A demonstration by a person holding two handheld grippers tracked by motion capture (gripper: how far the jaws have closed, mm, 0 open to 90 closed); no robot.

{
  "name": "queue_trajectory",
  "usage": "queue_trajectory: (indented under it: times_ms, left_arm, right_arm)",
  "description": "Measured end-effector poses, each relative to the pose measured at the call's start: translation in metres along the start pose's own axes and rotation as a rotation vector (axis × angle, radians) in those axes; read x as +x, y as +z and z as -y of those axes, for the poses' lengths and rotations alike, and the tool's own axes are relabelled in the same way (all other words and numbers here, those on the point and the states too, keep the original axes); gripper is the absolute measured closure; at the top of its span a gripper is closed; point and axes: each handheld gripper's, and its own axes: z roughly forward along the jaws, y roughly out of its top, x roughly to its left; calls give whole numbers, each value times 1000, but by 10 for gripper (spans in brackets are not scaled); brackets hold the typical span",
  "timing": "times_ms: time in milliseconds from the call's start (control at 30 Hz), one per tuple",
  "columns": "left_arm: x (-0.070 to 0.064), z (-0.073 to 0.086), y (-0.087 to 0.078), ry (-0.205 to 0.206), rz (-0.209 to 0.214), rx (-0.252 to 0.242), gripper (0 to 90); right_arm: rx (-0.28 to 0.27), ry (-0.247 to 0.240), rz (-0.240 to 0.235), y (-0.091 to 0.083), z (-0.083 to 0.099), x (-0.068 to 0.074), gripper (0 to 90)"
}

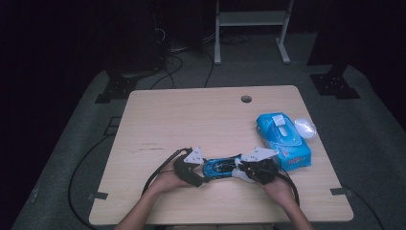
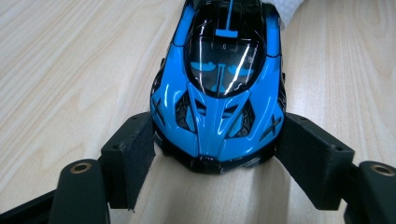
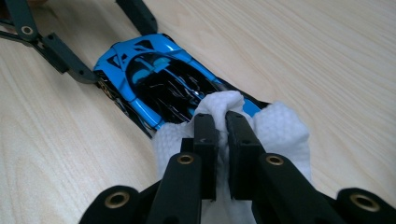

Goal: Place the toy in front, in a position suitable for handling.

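Blue toy car (image 1: 219, 168) lies on the wooden worktop (image 1: 201, 120), near its front edge, between the two hands, long axis running left to right in the high view. Left tongs (image 1: 197, 173) at the car's left end: in the left gripper view the jaws are spread wide around the nose of the car (image 2: 219, 93), one pad at each front corner, touching or just beside the bodywork; cannot tell which. Right tongs (image 1: 249, 171) at the car's other end: in the right gripper view the jaws are pressed nearly together, pinching a fold of a white wipe (image 3: 275, 130). The wipe lies bunched over the tail of the car (image 3: 154, 84) and touches the black roof section. In that same view the left tongs' black jaws flank the car's far end. Car body blue with black glazing and vents; stands on its wheels, upright. A blue pack of wipes (image 1: 283, 139) lies on the worktop just right of the right tongs, lid flap up, a clear wrapper (image 1: 305, 127) beside it at the worktop's right edge. A cable hole (image 1: 246, 99) sits near the far edge.
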Motion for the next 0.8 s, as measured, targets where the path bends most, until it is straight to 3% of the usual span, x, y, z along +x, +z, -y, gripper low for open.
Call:
queue_trajectory:
  times_ms: [167,367,467,533,667,800]
  left_arm:
    - [0,-2,4,-8,1,7,248]
    - [0,-1,4,-10,2,7,249]
    - [-1,0,4,-8,-7,10,248]
    - [-1,0,4,-10,-9,9,249]
    - [-1,0,4,-7,-8,7,249]
    - [-1,0,4,-5,-7,8,249]
  right_arm:
    - [-15,-25,-57,6,-6,8,833]
    - [-5,12,-40,3,-3,-1,837]
    - [2,-30,-34,9,-9,8,839]
    - [-3,-53,-54,15,-16,14,840]
    - [-17,-73,-142,29,-32,28,840]
    - [16,-85,-181,42,-40,36,841]
